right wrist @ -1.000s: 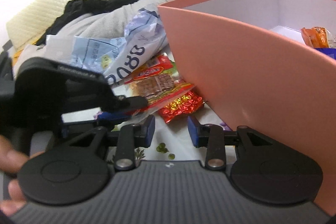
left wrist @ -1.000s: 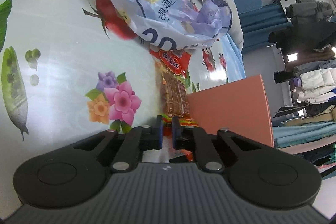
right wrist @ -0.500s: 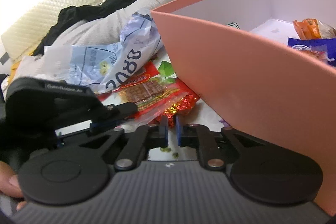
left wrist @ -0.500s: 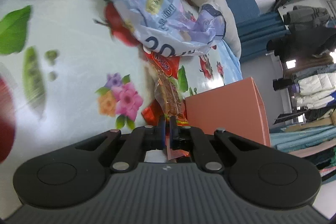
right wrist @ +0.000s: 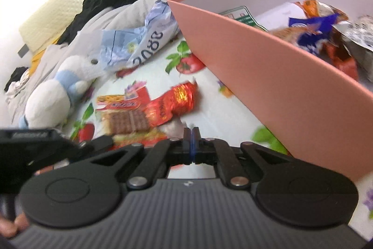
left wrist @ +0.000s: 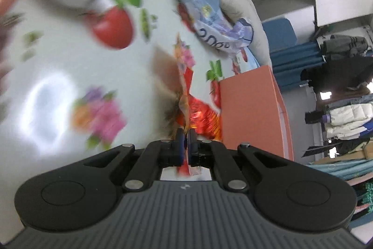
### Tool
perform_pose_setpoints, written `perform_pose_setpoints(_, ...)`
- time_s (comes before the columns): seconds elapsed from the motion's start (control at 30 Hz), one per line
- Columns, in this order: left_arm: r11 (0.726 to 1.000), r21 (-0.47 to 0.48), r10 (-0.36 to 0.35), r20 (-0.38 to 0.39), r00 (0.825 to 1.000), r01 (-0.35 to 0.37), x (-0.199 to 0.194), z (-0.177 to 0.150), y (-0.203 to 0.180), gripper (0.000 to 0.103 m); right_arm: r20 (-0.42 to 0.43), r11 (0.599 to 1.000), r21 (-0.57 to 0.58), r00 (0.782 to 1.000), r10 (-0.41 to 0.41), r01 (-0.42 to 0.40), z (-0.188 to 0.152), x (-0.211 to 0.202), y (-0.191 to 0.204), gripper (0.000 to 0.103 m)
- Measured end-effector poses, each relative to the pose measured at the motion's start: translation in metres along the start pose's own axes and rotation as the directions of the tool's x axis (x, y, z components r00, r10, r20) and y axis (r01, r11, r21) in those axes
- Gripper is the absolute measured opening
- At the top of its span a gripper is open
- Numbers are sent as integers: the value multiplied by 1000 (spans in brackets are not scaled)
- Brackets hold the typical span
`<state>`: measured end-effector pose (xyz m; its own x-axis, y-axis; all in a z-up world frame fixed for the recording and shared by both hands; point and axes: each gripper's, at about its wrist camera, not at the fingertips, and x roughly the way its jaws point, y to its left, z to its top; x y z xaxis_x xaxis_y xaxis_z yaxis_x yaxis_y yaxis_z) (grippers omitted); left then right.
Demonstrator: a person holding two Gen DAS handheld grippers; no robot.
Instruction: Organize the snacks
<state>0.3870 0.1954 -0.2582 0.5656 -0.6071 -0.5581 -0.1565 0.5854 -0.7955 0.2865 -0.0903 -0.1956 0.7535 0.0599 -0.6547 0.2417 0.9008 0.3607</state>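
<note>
Flanking snack packets (right wrist: 130, 118), plush toy (right wrist: 53, 90), pink box (right wrist: 268, 71)

Left tongs (left wrist: 186, 140): jaws pressed together on the edge of a snack packet (left wrist: 184, 95), blue pads clamping the wrapper; pointed forward and down. Also seen from the right wrist view as a black body at lower left.

Right tongs (right wrist: 191, 135): jaws fully together, blue pads meeting, nothing visibly between them; pointed forward and down.

Fingers (right wrist: 9, 224): a few fingertips show at the lower left corner, blurred.
</note>
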Motion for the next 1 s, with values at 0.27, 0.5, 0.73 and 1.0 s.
perform_pose_setpoints(0.27,996,19,87,78,993,-88,-80,-64,19,3,-5,988,-119,996,93,-93,-11,-25,-14,4)
perform_pose_setpoints(0.5,993,24,112,106,988,-116,-99,-84,21,4,18,958,-250,988,151,-141,-7,-37,-12,8)
perform_pose_setpoints(0.73,970,133,186,116,976,-201,-54,-65,-27,73,37,930,-328,981,189,-166,-13,-55,-16,51)
perform_pose_setpoints(1.0,880,320,330,121,936,-351,16,-45,-76,91,97,922,-353,974,204,-158,-19,-75,-25,48)
